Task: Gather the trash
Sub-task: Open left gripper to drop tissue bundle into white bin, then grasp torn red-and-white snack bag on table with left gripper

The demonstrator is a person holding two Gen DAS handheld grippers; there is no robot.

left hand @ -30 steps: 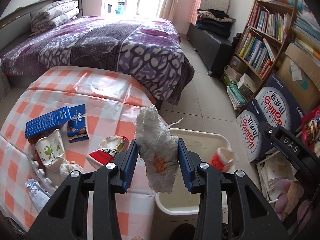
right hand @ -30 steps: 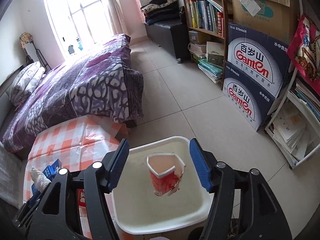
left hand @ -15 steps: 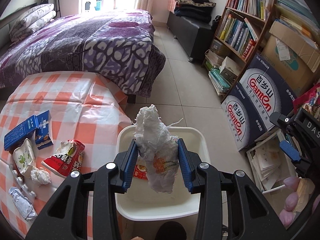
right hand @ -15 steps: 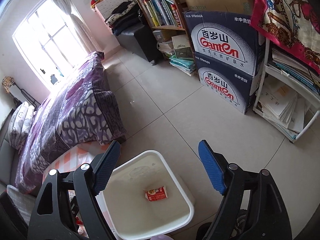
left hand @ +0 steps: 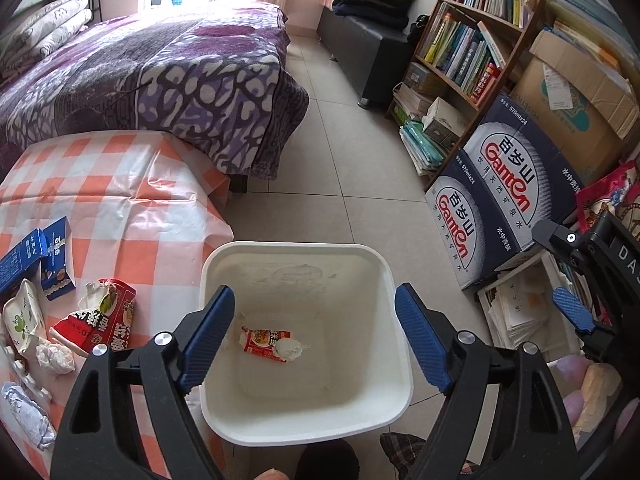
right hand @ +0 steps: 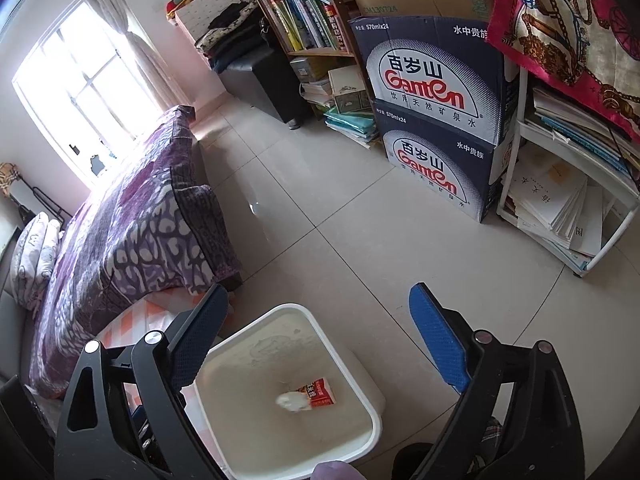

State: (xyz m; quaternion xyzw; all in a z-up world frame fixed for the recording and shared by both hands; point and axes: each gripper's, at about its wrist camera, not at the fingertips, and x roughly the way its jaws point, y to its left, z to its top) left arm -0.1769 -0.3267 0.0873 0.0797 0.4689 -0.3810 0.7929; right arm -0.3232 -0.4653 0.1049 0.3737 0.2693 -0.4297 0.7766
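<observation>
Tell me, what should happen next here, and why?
Probably swing the left gripper back toward the table. It is open and empty over the white bin, where the tissue wad lies, while the red carton and other scraps sit uncollected.

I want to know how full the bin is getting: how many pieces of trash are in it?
2. A red carton lies flat on the floor of the white bin, and a crumpled white tissue rests against its end. Nothing else shows inside.
</observation>
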